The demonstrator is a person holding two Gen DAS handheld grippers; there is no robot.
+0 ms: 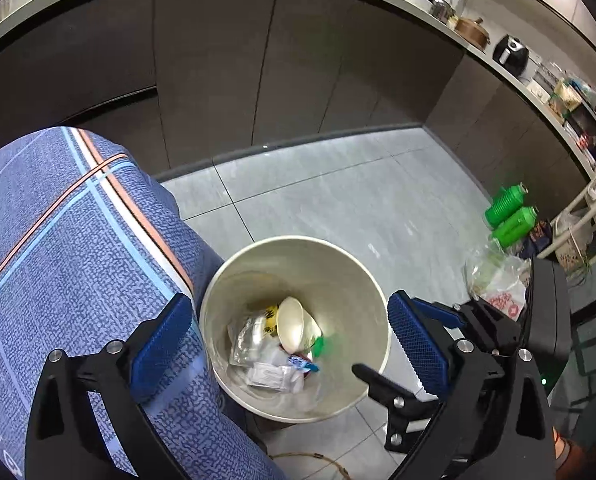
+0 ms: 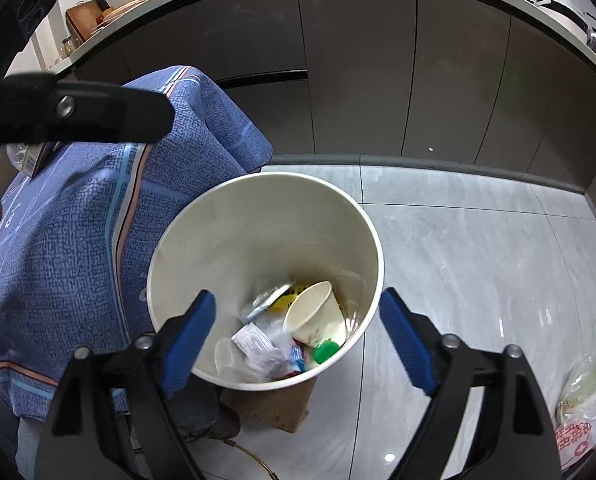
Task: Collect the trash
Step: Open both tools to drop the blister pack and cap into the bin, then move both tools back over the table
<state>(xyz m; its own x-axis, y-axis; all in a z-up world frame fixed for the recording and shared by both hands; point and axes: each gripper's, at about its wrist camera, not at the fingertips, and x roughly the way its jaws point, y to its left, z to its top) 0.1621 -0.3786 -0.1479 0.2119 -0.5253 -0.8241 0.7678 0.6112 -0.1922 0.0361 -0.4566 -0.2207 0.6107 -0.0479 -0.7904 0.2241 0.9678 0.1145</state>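
Left tongs point(image 1: 289, 344) spread, empty | right tongs point(image 2: 298, 340) spread above bin point(image 2: 257, 208) | green bottles point(image 1: 510, 212) clearest in left view

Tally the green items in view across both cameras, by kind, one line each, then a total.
Green bottles standing on the floor by the cabinets: 2
Green cap inside the bin, next to the paper cup: 1
Total: 3
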